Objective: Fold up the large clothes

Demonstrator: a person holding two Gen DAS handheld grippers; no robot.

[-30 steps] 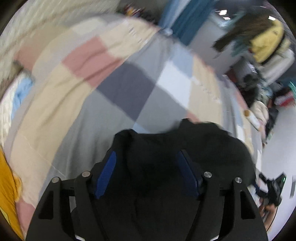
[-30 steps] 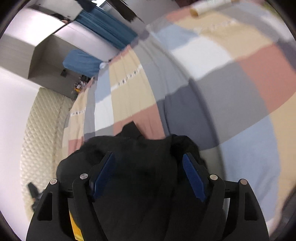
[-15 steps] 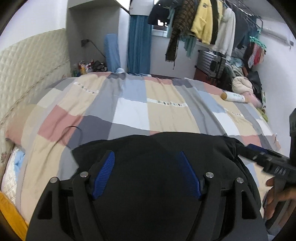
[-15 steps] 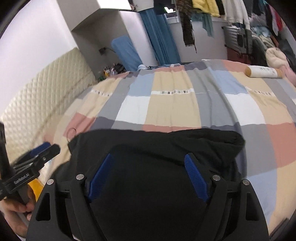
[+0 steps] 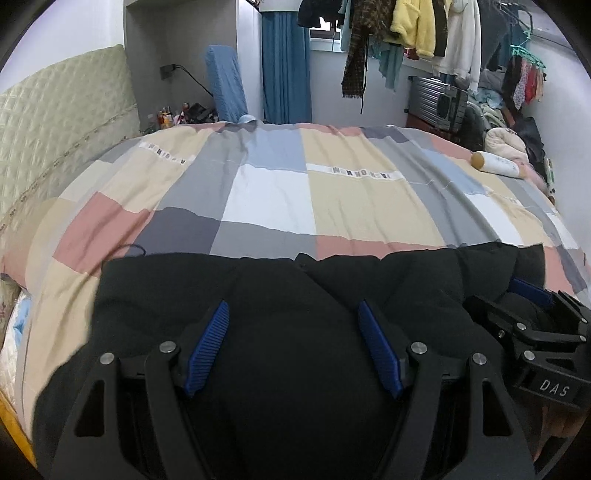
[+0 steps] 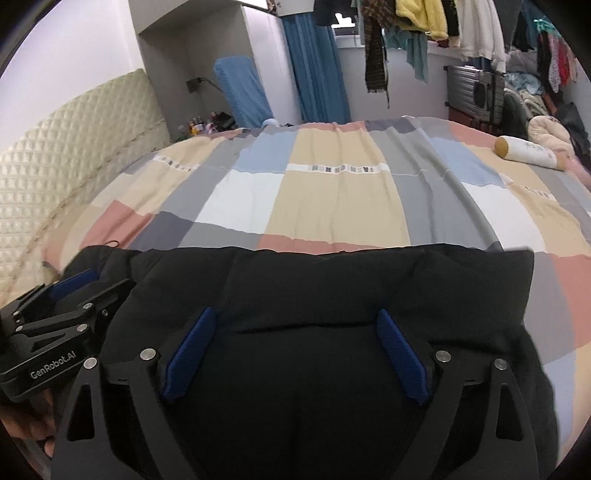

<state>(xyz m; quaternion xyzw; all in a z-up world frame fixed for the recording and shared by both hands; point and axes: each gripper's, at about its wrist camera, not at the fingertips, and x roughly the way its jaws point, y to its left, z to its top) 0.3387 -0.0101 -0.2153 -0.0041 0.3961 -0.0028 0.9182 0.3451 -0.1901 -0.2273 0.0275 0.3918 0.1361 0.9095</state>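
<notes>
A large black garment [image 5: 258,288] lies folded at the near edge of the bed, its far edge straight across both views [image 6: 332,280]. My left gripper [image 5: 293,325] is open, its blue pads wide apart over the cloth, holding nothing. My right gripper [image 6: 293,332] is open the same way over the garment's right half. Each gripper shows in the other's view: the right one at the right edge of the left wrist view [image 5: 532,306], the left one at the left edge of the right wrist view [image 6: 74,291].
The bed has a patchwork cover [image 5: 332,192] of beige, grey, pink, blue and white. A white bottle [image 5: 495,164] lies at its far right. A quilted headboard [image 5: 55,122] runs along the left. Hanging clothes [image 5: 424,29] and a suitcase [image 5: 436,99] stand beyond.
Both cameras swung up from looking down at the cover to level over the bed. The black garment went from a bunched heap to a flat spread with a straight far edge.
</notes>
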